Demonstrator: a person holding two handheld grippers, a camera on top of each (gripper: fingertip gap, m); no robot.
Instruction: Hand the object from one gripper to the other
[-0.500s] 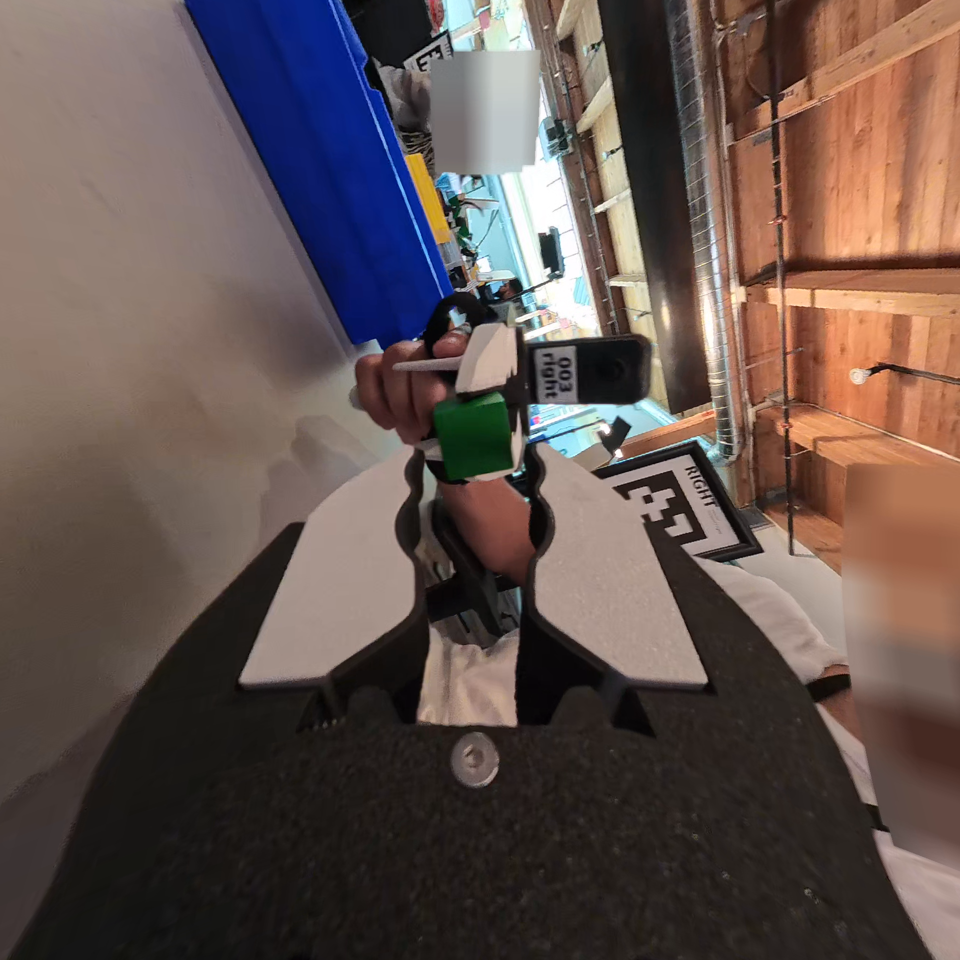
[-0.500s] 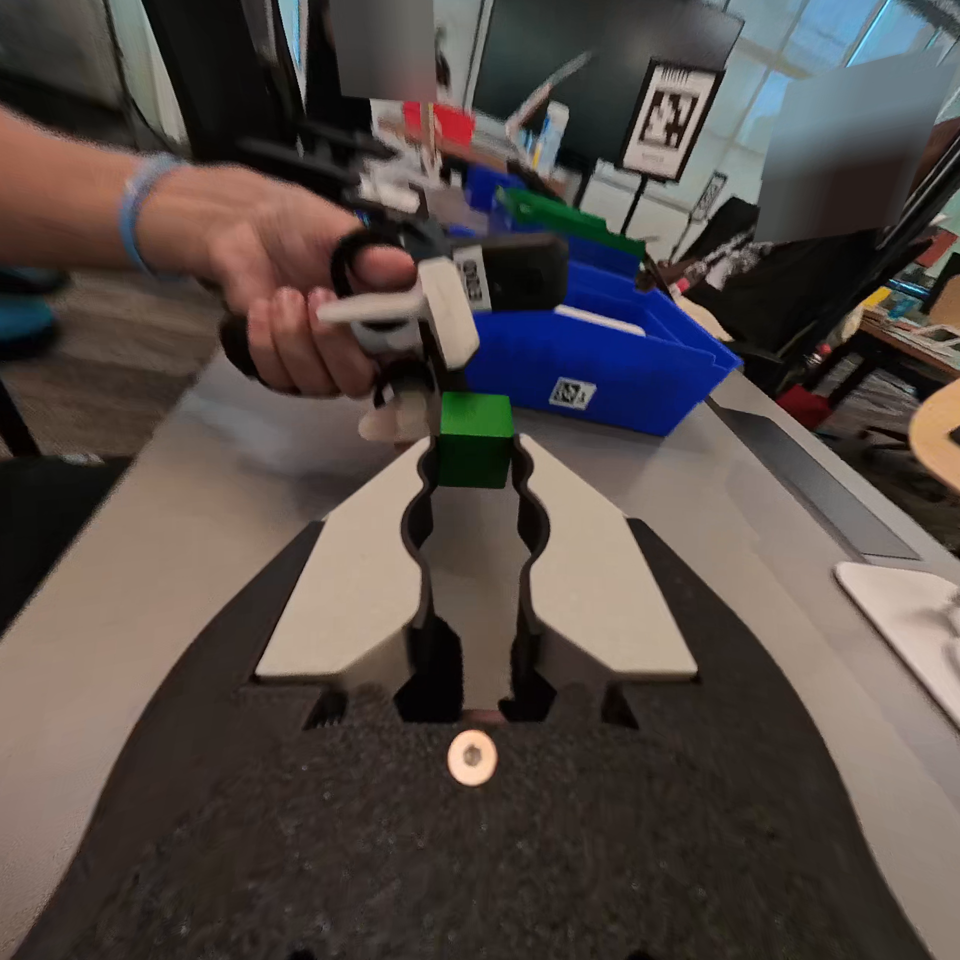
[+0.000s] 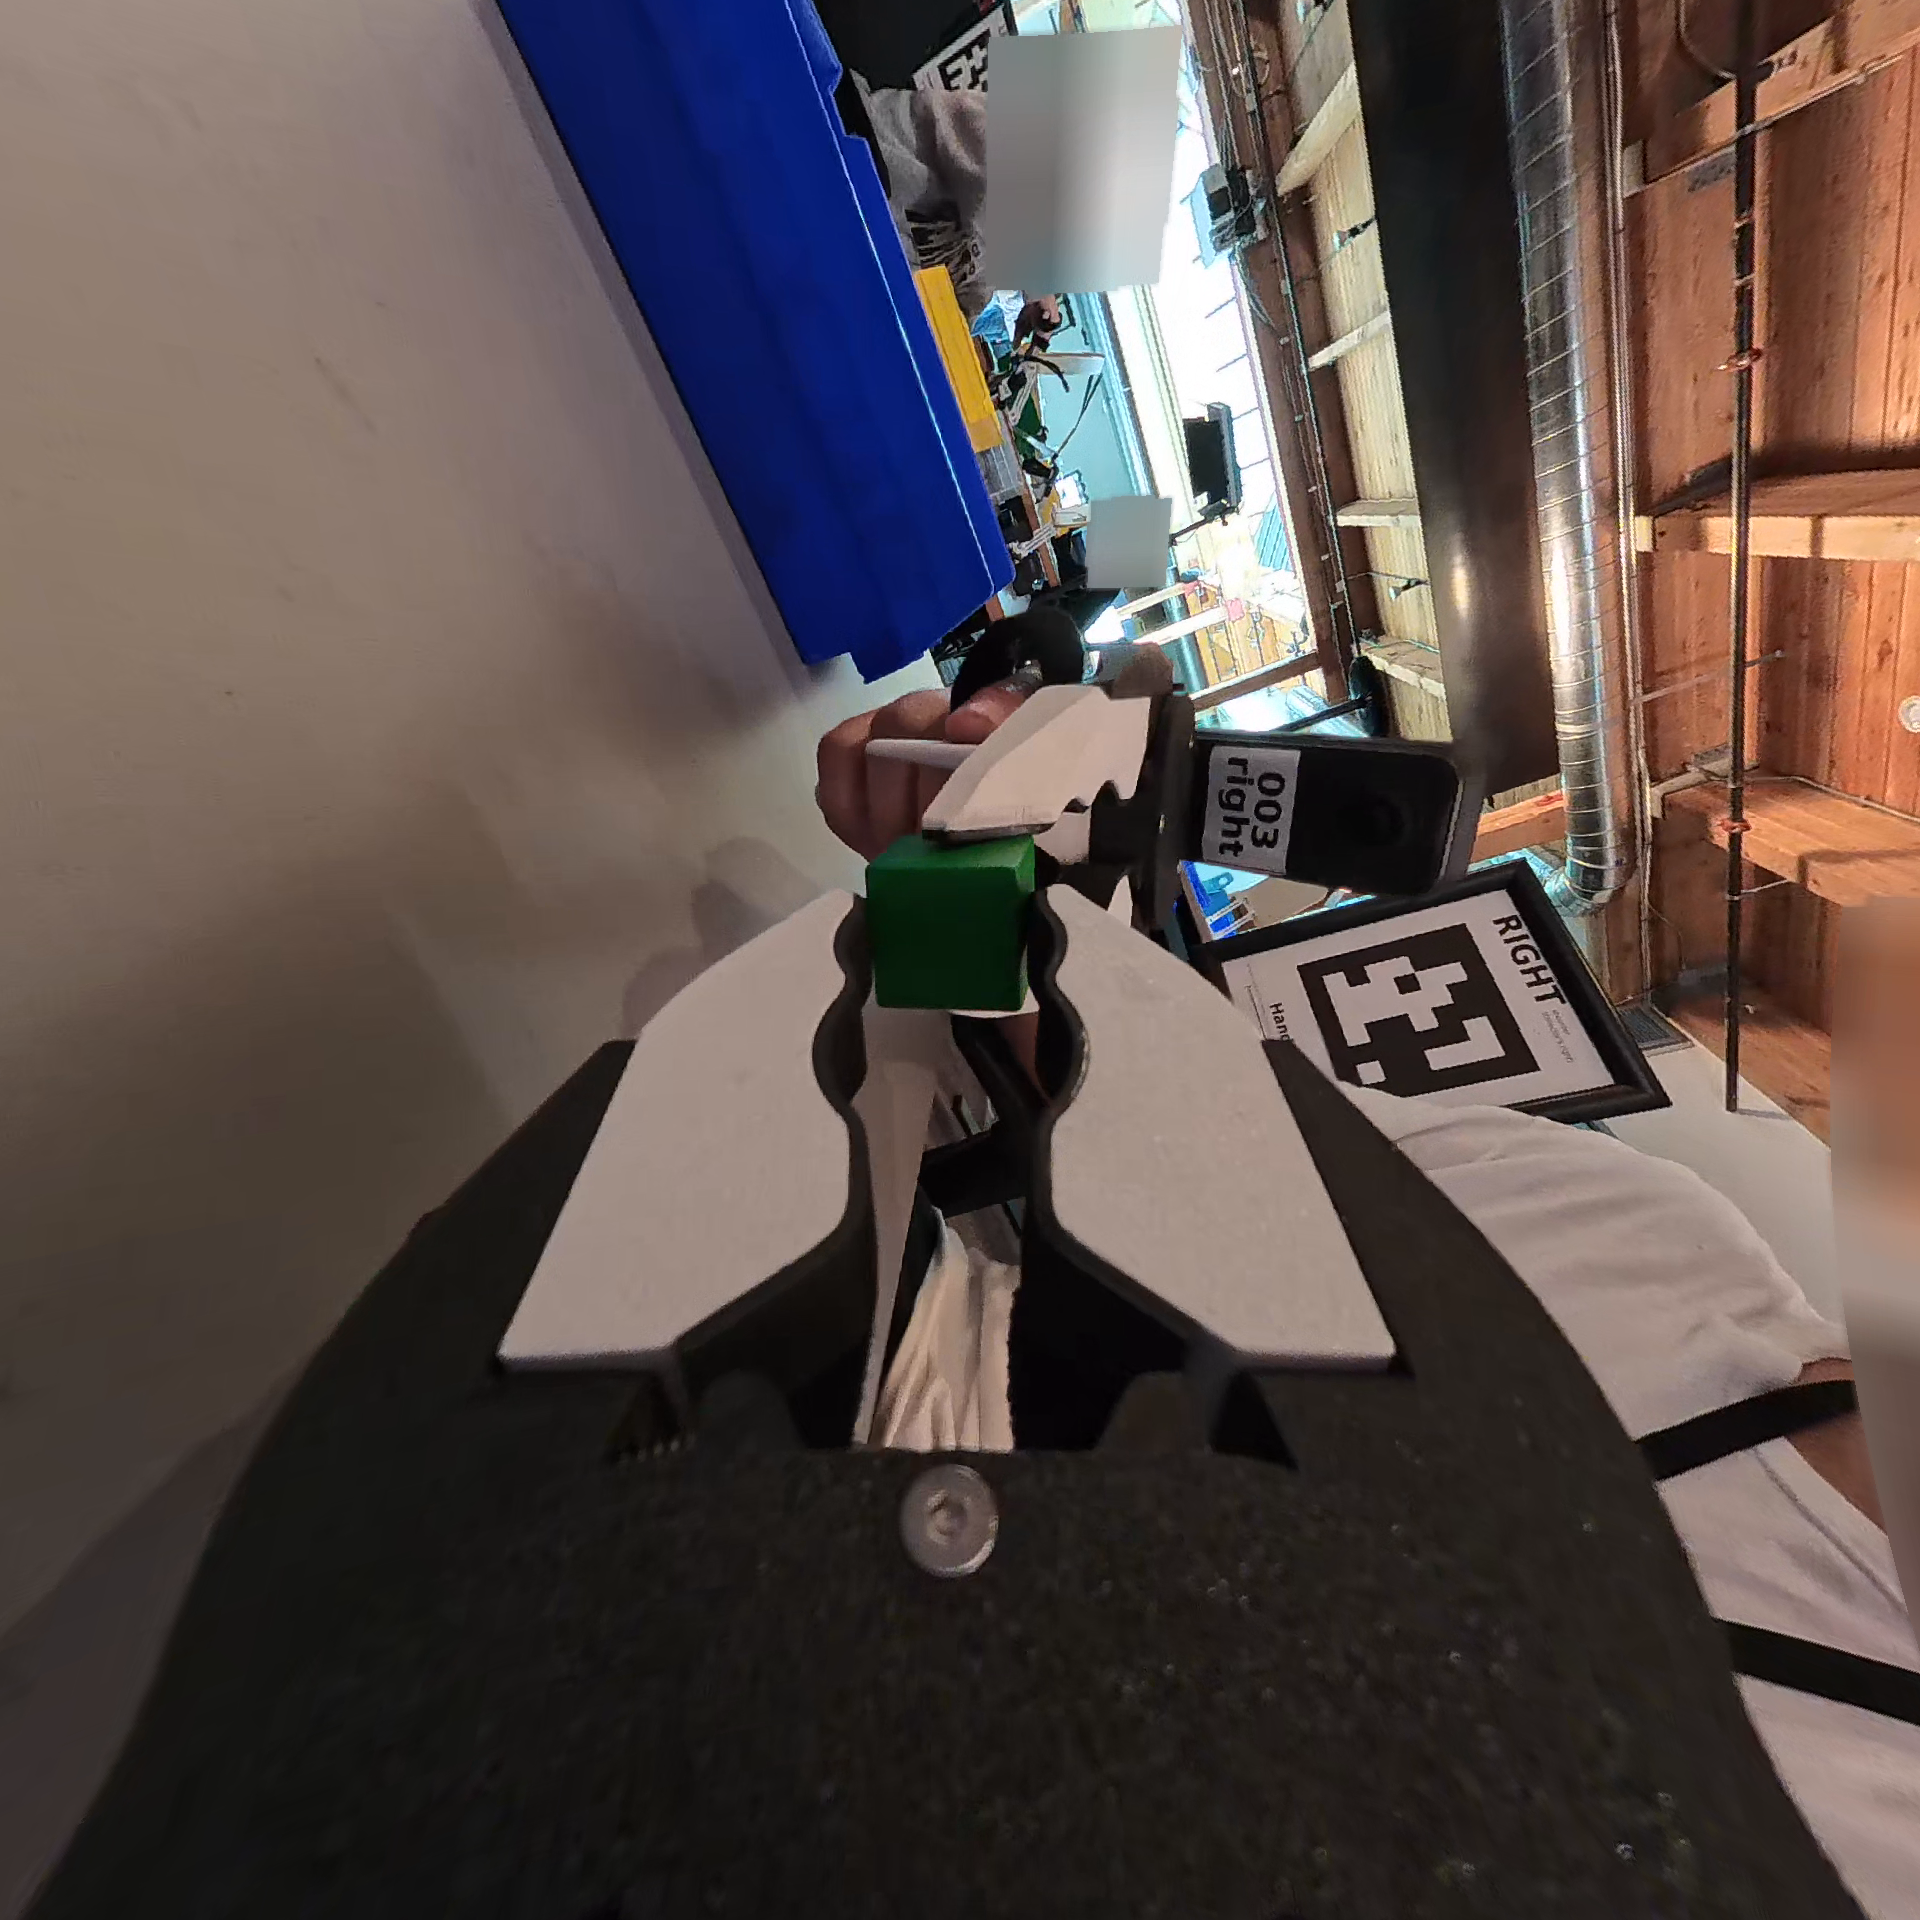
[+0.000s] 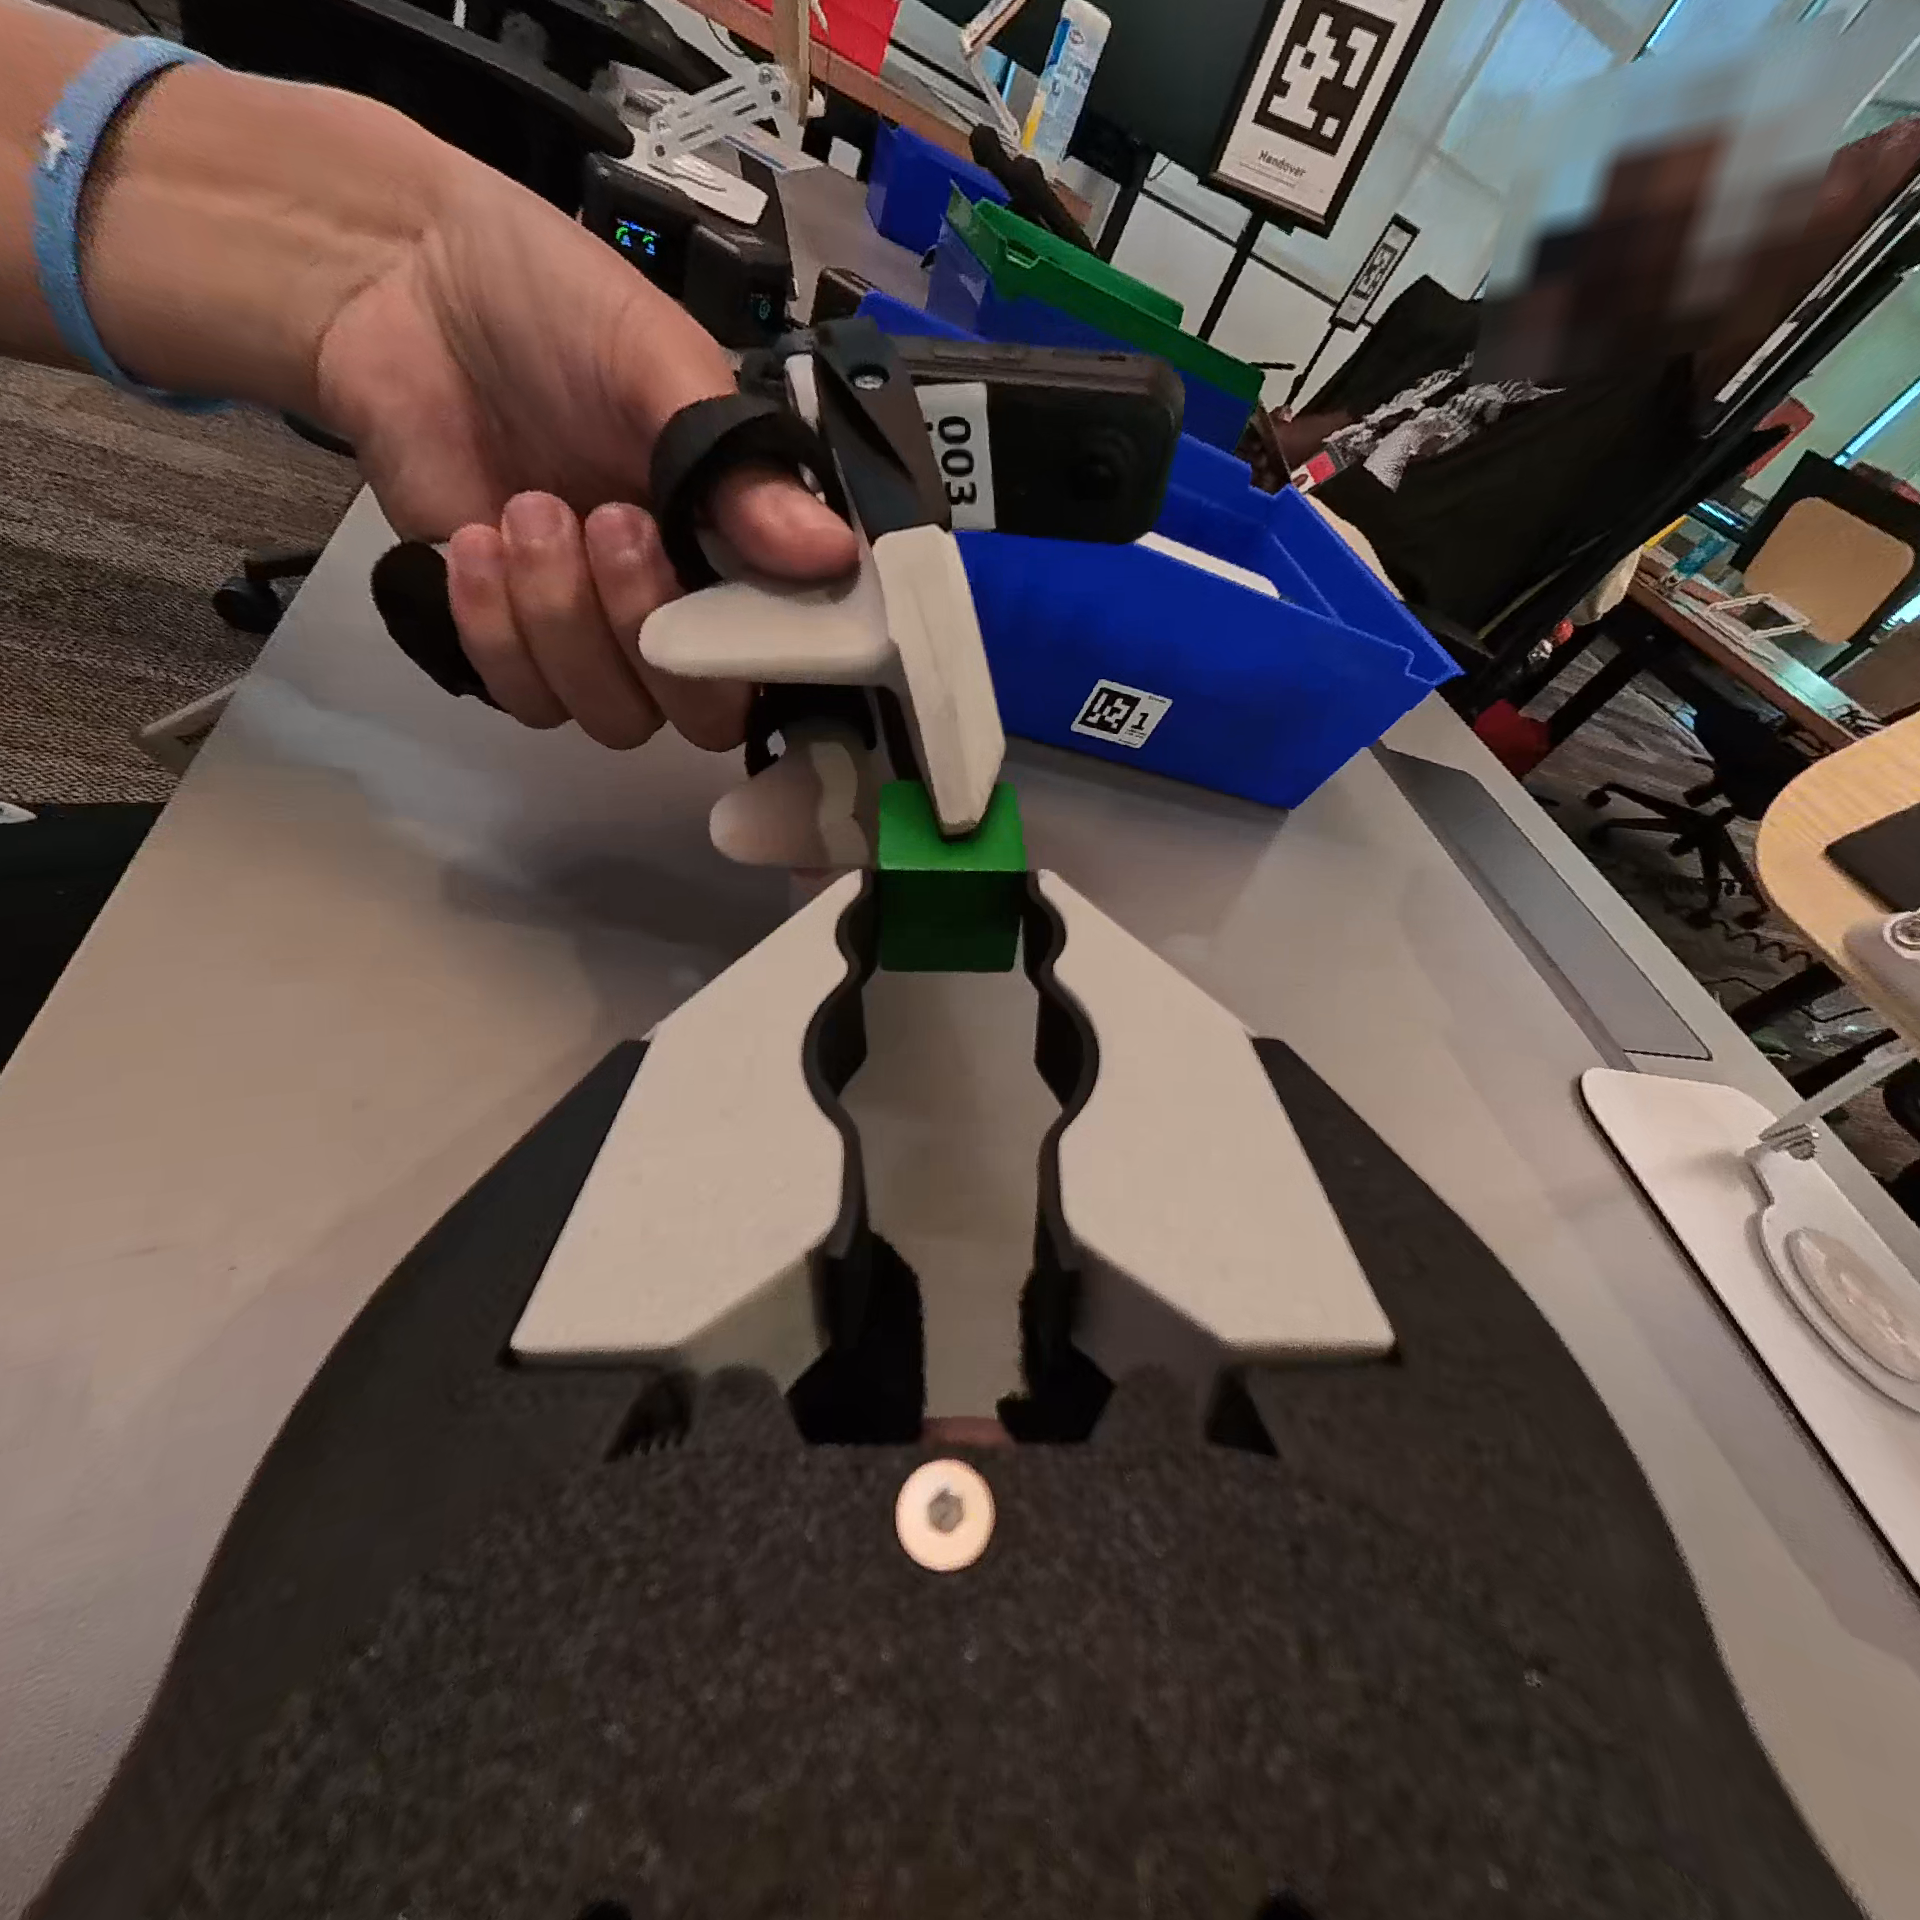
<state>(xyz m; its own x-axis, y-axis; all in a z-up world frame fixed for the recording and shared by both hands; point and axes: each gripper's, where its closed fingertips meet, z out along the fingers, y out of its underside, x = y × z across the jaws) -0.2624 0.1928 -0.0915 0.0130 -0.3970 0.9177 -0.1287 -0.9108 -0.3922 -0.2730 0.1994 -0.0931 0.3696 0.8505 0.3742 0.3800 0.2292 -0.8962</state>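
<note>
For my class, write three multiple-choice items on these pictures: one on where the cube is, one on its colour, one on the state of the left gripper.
1. Where is the cube?
A. on the table
B. in a bin
C. between both grippers' jaws

2. What colour is it?
A. red
B. green
C. yellow

3. The left gripper is:
A. shut on the cube
B. wide open
C. out of view

Answers:
1 C: each wrist view shows its own jaws flanking the cube, the right gripper included.
2 B: its visible faces are green.
3 A: its jaws press the cube's two sides.
</note>
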